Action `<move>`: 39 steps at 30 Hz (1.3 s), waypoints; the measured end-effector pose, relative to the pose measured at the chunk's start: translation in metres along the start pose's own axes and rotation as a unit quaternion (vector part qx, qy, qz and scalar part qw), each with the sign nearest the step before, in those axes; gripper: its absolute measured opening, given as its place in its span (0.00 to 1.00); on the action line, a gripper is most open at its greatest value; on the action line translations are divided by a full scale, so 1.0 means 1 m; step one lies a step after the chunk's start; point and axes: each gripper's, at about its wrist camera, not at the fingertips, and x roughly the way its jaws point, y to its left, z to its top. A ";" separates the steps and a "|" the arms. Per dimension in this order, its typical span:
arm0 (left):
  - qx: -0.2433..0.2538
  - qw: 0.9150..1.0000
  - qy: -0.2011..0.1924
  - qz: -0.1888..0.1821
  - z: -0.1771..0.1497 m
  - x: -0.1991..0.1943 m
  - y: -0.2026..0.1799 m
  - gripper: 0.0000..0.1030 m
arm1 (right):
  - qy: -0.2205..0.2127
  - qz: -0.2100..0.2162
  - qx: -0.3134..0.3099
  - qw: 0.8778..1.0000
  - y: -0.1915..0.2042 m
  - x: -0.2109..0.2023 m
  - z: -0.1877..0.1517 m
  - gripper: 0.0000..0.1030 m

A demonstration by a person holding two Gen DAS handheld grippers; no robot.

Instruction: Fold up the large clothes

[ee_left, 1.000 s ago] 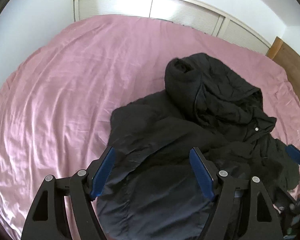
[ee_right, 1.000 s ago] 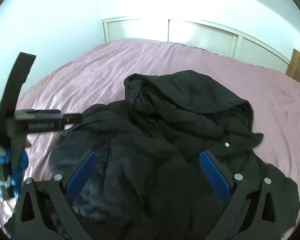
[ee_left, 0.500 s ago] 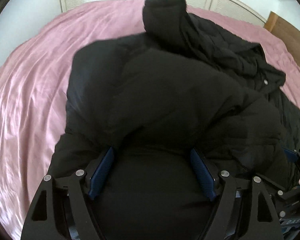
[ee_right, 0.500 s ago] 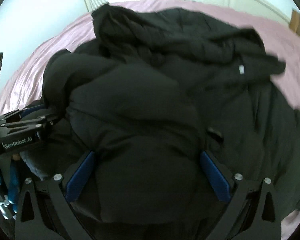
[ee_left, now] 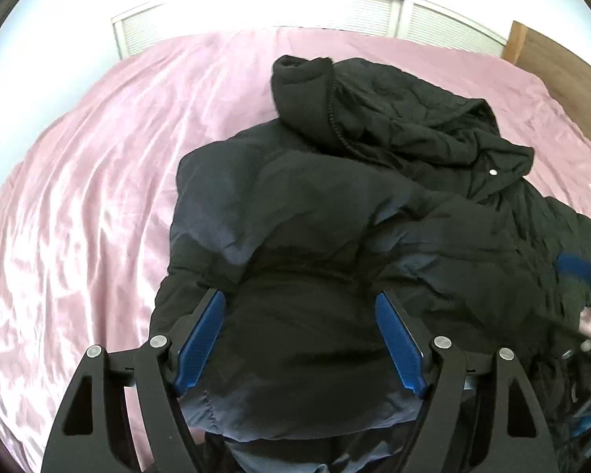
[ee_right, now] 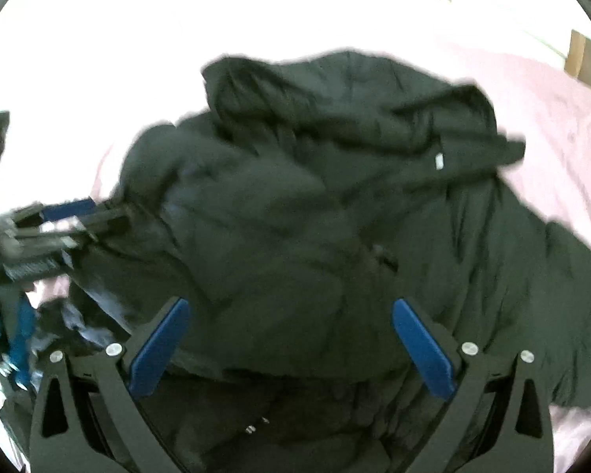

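Your left gripper [ee_left: 299, 339] stands with its jaws spread wide, the two blue pads [ee_left: 201, 339] well apart and flanking a puffed fold of the black padded jacket [ee_left: 335, 216]; the fabric fills the gap between them, but whether either pad presses on it cannot be told. The jacket lies crumpled on the pink bedsheet [ee_left: 78, 197], its bulk directly ahead of and beneath your left gripper, with its hood [ee_left: 433, 118] heaped at the far end and a small pale snap [ee_left: 493, 172] showing on a flap to the right. Bare sheet extends to the left of the garment, up to the white slatted panels [ee_left: 374, 12] at the far edge of the bed; a wooden board [ee_left: 563, 63] stands at the upper right. Your right gripper [ee_right: 291, 339] is likewise opened wide, its blue pads [ee_right: 421, 347] set well apart over the near portion of the same jacket [ee_right: 315, 205], which spreads ahead of it and out to the right across the sheet [ee_right: 571, 118]. That view is blurred and washed out at the top, so contact between pads and cloth cannot be judged. In the right wrist view your left gripper [ee_right: 59, 220] appears at the left edge, beside the jacket's left margin; in the left wrist view a blurred blue pad of your right gripper [ee_left: 579, 268] shows at the right edge, over the garment.
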 end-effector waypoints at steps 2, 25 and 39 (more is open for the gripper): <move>-0.015 1.000 0.011 0.007 -0.009 0.009 0.004 0.75 | -0.018 0.001 -0.013 1.000 0.010 -0.004 0.010 1.00; -0.036 0.999 0.016 0.029 -0.037 -0.018 -0.006 0.78 | 0.060 0.028 0.117 0.991 -0.033 0.008 -0.039 1.00; -0.026 0.999 -0.013 -0.032 -0.013 -0.109 -0.061 0.78 | 0.009 -0.045 0.253 0.966 -0.142 -0.117 -0.086 1.00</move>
